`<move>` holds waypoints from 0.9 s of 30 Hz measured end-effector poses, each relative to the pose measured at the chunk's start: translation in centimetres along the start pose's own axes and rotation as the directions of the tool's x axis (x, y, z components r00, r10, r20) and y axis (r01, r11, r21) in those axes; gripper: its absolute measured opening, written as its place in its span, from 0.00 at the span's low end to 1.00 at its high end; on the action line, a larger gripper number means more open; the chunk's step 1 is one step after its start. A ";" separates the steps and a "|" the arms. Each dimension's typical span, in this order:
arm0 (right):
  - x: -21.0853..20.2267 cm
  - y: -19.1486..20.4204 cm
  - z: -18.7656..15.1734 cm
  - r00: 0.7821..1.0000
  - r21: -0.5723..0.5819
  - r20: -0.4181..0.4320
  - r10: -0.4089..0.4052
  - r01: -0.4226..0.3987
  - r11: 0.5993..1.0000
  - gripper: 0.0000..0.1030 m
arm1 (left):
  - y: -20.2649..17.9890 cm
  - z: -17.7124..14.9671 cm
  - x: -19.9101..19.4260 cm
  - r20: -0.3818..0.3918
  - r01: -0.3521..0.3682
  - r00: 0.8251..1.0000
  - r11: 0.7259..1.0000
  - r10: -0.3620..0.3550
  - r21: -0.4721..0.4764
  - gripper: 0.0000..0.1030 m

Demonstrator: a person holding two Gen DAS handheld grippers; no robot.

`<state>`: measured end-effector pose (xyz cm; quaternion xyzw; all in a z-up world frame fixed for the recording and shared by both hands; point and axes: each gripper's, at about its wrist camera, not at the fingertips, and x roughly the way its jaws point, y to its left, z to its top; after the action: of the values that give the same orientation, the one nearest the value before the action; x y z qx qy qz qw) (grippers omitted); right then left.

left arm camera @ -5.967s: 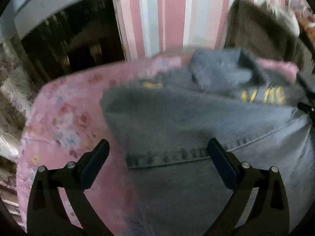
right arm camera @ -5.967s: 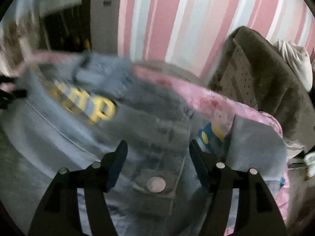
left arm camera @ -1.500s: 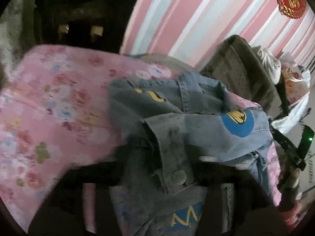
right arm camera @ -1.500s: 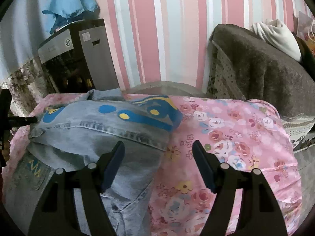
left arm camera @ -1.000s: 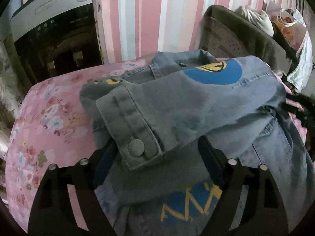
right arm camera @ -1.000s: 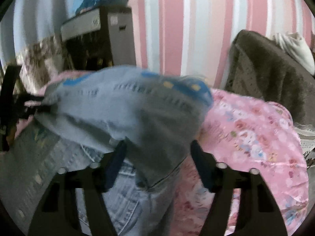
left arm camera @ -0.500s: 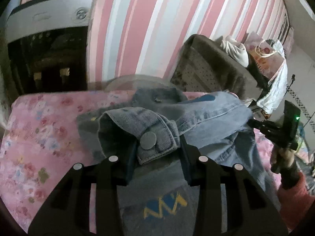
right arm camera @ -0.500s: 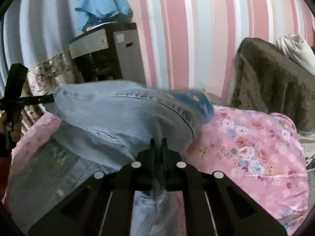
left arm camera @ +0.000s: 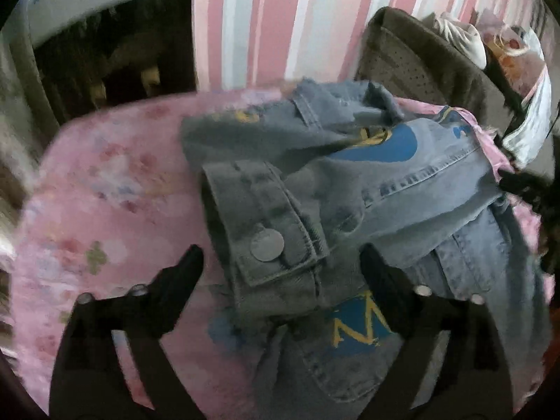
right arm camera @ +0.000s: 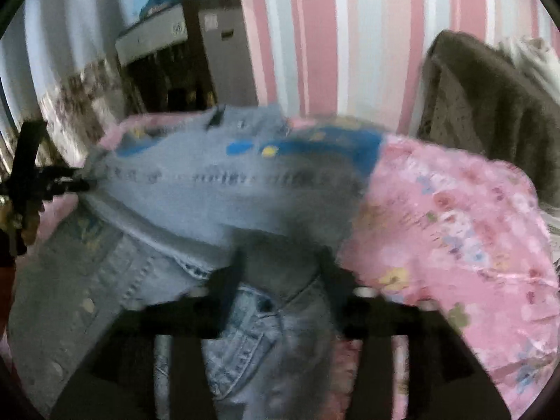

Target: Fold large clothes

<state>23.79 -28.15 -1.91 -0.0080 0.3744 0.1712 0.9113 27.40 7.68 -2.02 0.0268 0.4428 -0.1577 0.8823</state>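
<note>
A blue denim jacket (left arm camera: 402,189) with blue and yellow patches lies bunched on a pink floral bed cover (left arm camera: 115,175). A sleeve cuff with a metal button (left arm camera: 266,240) lies on top. My left gripper (left arm camera: 280,269) is open, with the cuff between its fingers, not clamped. In the right wrist view the jacket (right arm camera: 217,192) is blurred. My right gripper (right arm camera: 283,273) is open, with a fold of denim lying between its fingers. The left gripper shows at the left edge of the right wrist view (right arm camera: 35,182).
A striped pink and white wall is behind. A dark cabinet with a white appliance (left arm camera: 105,35) stands at the left. A brown padded chair (right arm camera: 490,105) with white cloth on it stands at the right, close to the bed.
My left gripper has opened and the cuff has dropped onto the jacket. My right gripper has opened from shut and the lifted denim has come down onto the bed.
</note>
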 end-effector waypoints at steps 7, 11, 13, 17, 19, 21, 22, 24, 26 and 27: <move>-0.2 -1.8 3.3 0.995 0.056 0.075 -0.067 0.063 0.996 0.61 | 2.2 1.9 -0.6 0.038 0.015 0.999 0.996 -0.012 -0.091 0.91; 2.4 -3.1 5.8 0.995 0.109 0.072 -0.074 0.066 0.992 0.62 | 3.5 3.7 0.9 0.032 0.076 0.997 0.981 -0.071 -0.179 0.87; 4.3 -4.1 6.8 0.997 0.146 0.052 -0.061 0.053 0.988 0.62 | 3.9 4.4 1.9 0.022 0.104 0.995 0.974 -0.101 -0.204 0.78; 8.6 -6.0 7.8 1.000 0.233 -0.025 -0.011 0.016 0.972 0.62 | 4.6 5.4 4.1 -0.031 0.105 0.993 0.965 -0.116 -0.239 0.48; 10.5 -6.4 7.7 0.998 0.259 -0.066 0.021 -0.003 0.966 0.40 | 5.3 5.3 5.2 -0.058 0.104 0.990 0.955 -0.125 -0.277 0.38; 10.7 -5.7 7.3 0.999 0.213 -0.047 0.024 -0.014 0.977 0.23 | 5.5 5.0 5.2 -0.037 0.111 0.991 0.953 -0.127 -0.283 0.33; 10.2 -5.0 7.1 1.000 0.168 -0.017 -0.014 0.016 0.986 0.19 | 5.3 4.9 4.8 -0.021 0.102 0.994 0.959 -0.111 -0.265 0.28; 8.4 -4.1 6.7 0.995 0.127 0.076 -0.057 0.047 0.991 0.15 | 4.4 5.0 3.3 0.044 0.078 0.997 0.972 -0.070 -0.223 0.23; 6.8 -4.1 6.5 0.986 0.135 0.148 -0.079 0.059 0.989 0.14 | 3.2 5.2 0.9 0.141 0.065 0.989 0.982 -0.040 -0.177 0.23; 6.3 -4.1 6.5 0.981 0.138 0.172 -0.088 0.065 0.988 0.13 | 2.6 5.4 0.2 0.177 0.048 0.984 0.988 -0.022 -0.146 0.23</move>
<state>33.70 -29.19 -1.99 0.0532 0.3014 0.1109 0.9455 32.48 9.11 0.88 -0.0615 0.3745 -0.1413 0.9143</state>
